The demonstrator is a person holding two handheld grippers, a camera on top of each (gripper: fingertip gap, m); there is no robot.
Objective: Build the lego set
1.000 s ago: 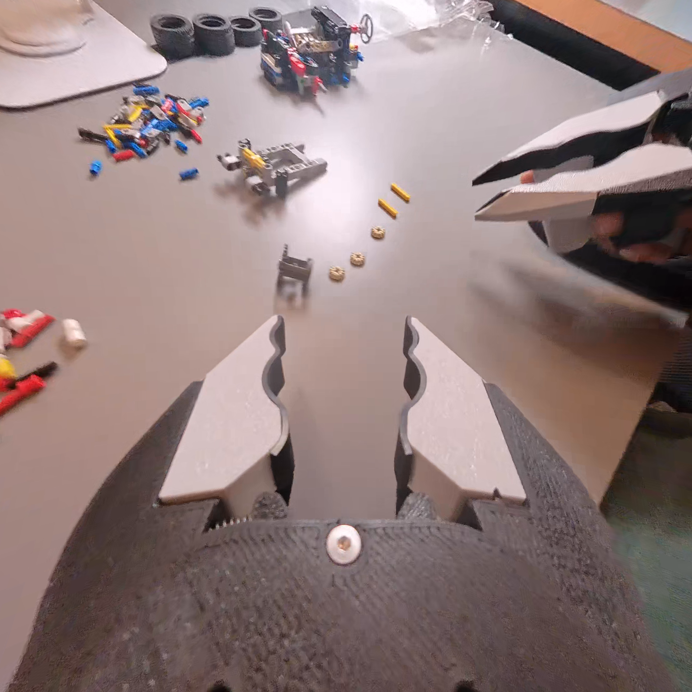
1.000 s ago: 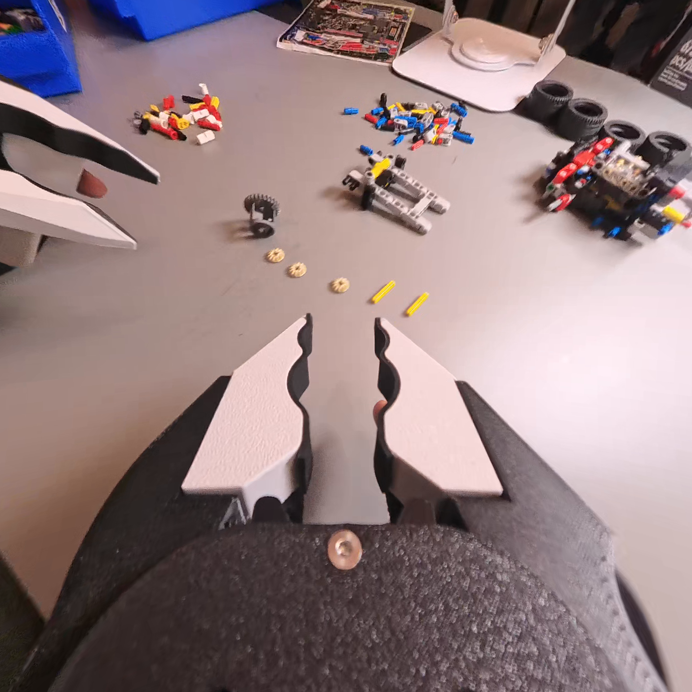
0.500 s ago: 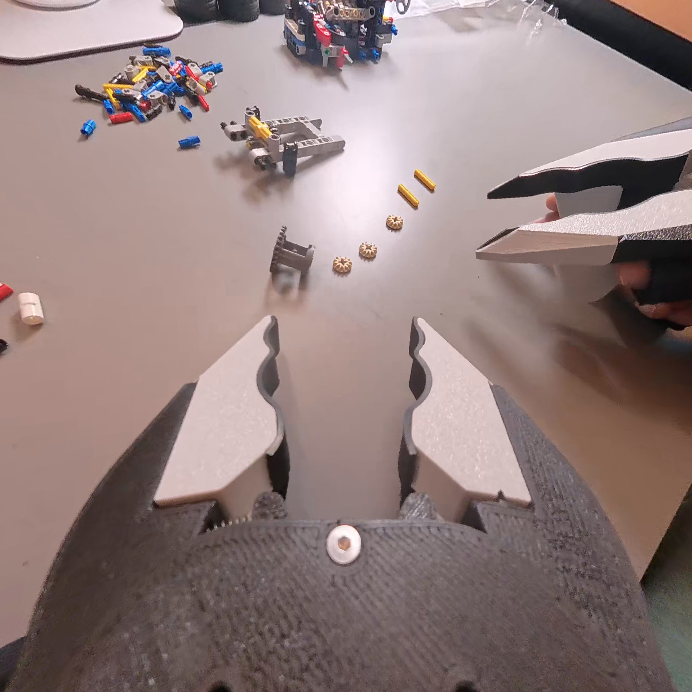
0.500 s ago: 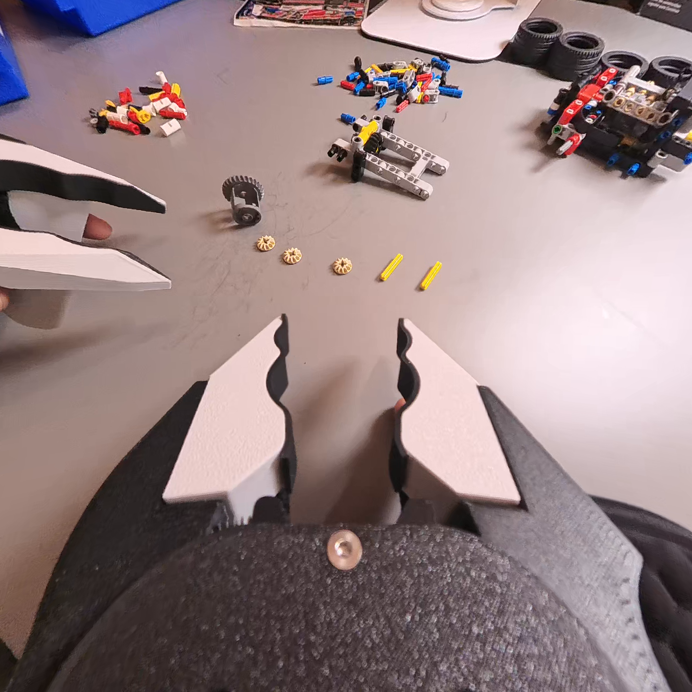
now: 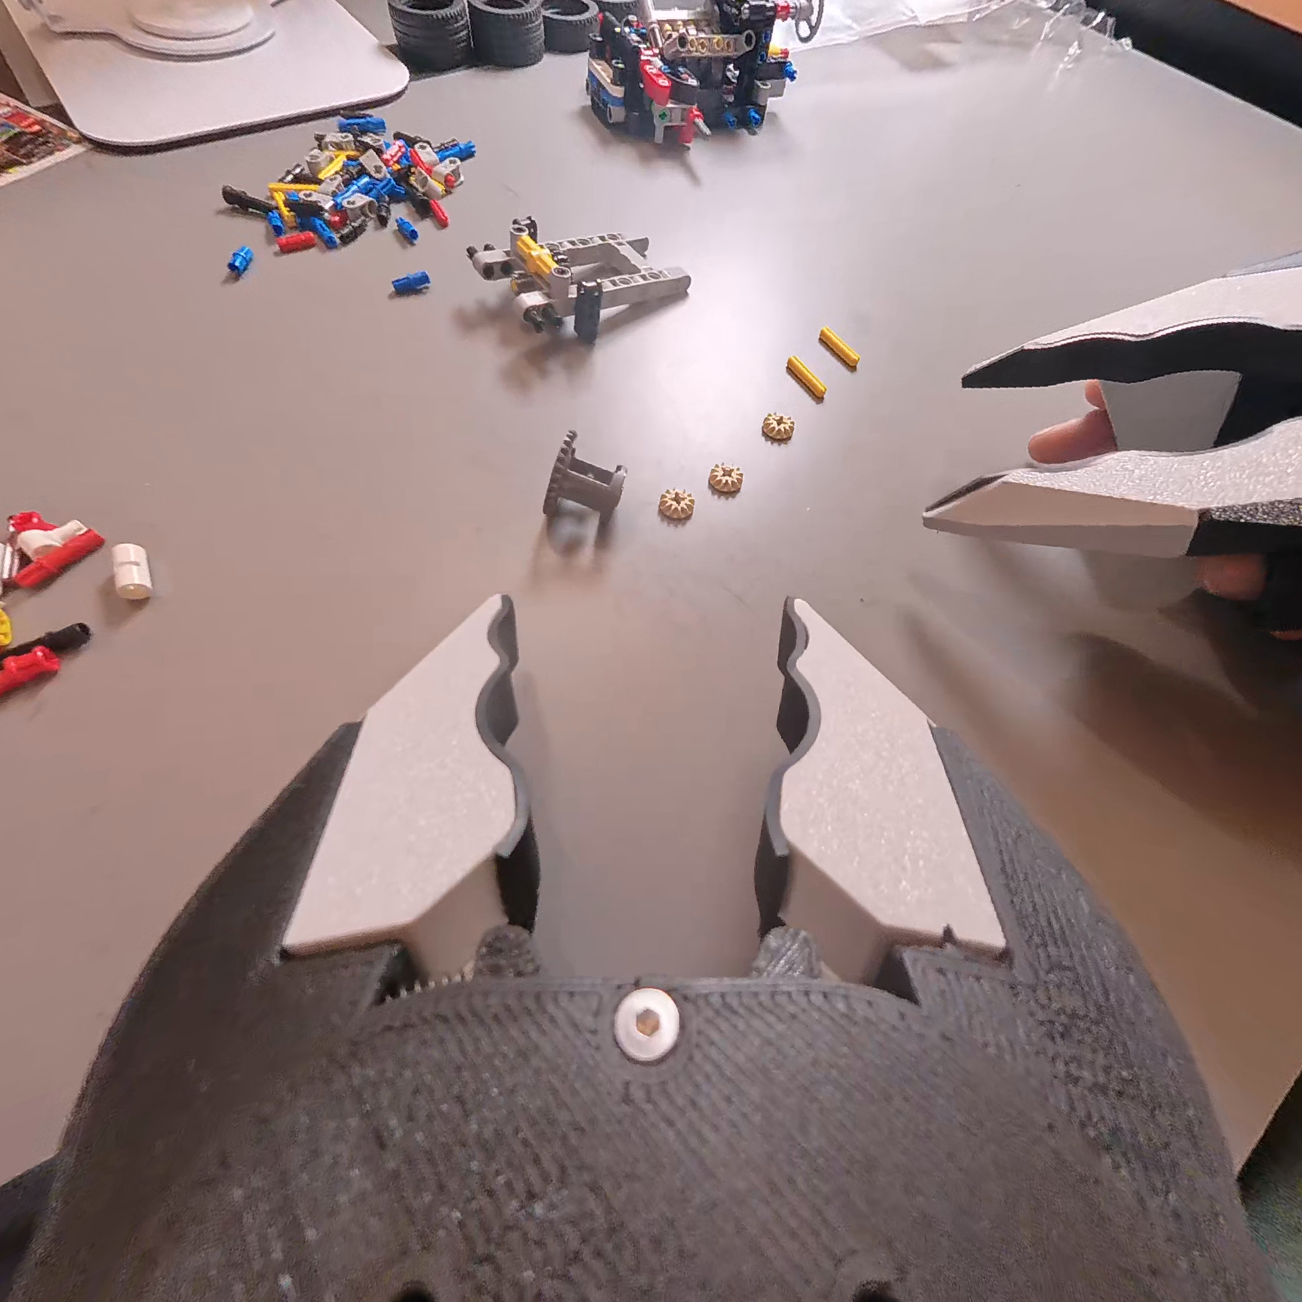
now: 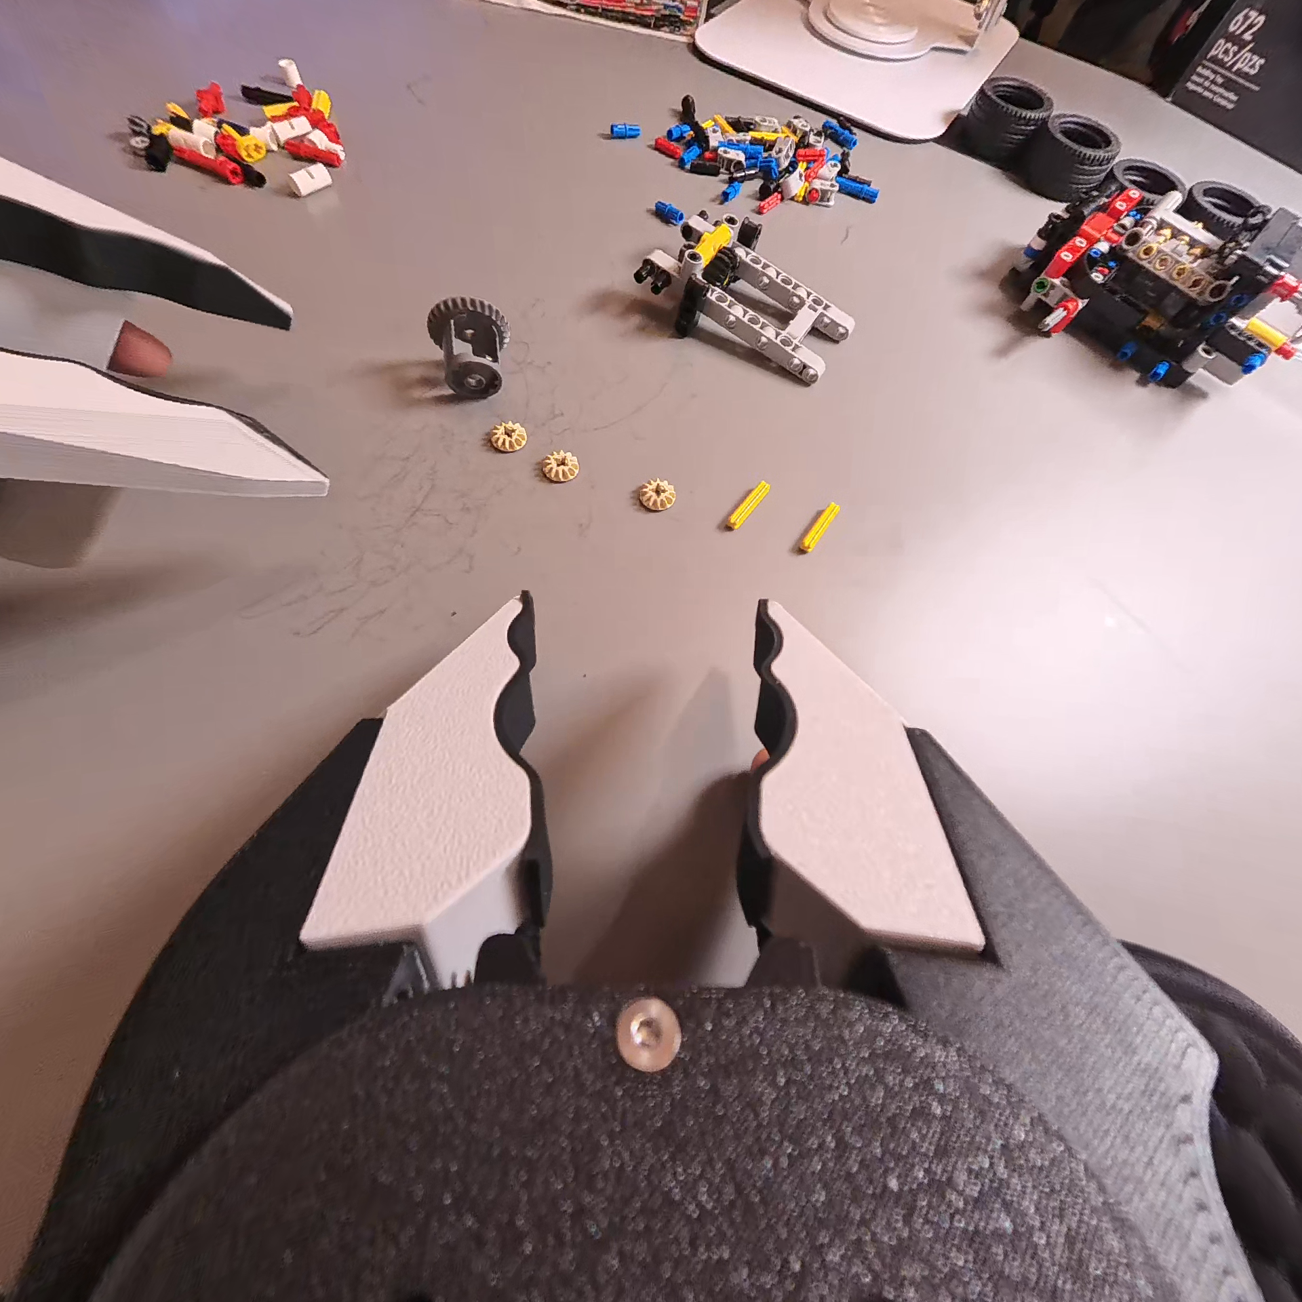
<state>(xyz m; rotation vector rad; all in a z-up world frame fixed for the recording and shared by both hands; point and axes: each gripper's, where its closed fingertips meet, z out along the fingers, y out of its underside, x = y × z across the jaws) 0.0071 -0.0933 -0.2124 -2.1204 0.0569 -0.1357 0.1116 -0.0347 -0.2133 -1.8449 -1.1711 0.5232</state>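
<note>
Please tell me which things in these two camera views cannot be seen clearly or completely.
- Booklet: left wrist view, cut by the left edge.
- Red and white parts: left wrist view, pile cut by the left edge.
- Tyres: right wrist view, the far ones partly behind the dark model.
- Tan gears: teeth too small to count.
</note>
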